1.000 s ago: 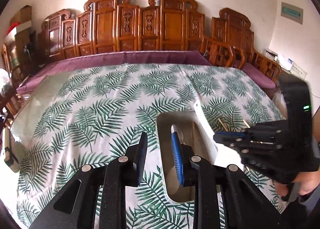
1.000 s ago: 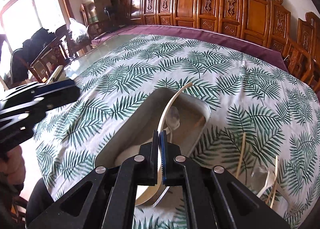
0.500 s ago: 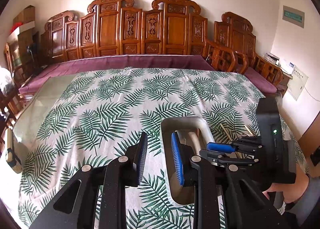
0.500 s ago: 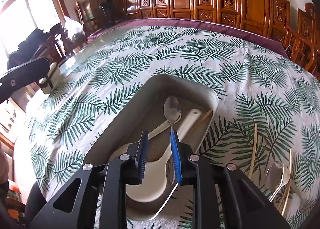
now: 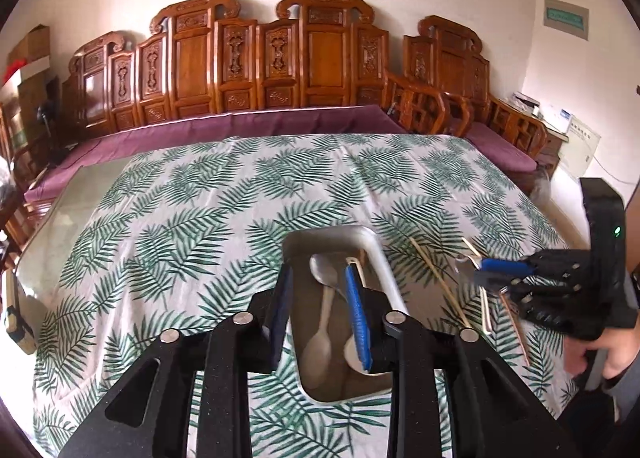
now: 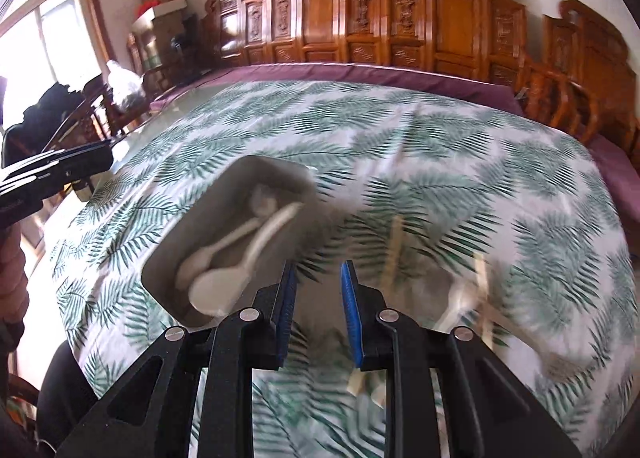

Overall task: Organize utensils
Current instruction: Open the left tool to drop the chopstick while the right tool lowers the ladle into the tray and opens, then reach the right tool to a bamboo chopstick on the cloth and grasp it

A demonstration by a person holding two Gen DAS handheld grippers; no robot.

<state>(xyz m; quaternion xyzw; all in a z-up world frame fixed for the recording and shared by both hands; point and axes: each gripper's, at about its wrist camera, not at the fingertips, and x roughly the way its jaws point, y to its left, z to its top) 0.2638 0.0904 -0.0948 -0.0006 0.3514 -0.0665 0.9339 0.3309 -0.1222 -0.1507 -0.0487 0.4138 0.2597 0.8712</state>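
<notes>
Hovering over the near end of the tray (image 5: pixel 372 246), the left tongs (image 5: pixel 316 318) stand apart with nothing between them. That grey tray sits on the desk (image 5: pixel 180 217), which wears a fern-print cloth, and holds a metal spoon (image 5: pixel 326 272) at its far end, a white spoon (image 5: pixel 318 342) along its middle and a white ladle (image 6: pixel 240 270) beside it. To the right of the tray, loose chopsticks (image 5: pixel 438 282) and more utensils lie on the cloth; their details are partly hidden. The right tongs (image 5: pixel 486 272) are low over that loose group, seen from the left camera with their blue pads slightly parted; in their own view (image 6: pixel 318 318), which is blurred, they are apart and hold nothing. Carved wooden chairs (image 5: pixel 312 65) line the far wall.
</notes>
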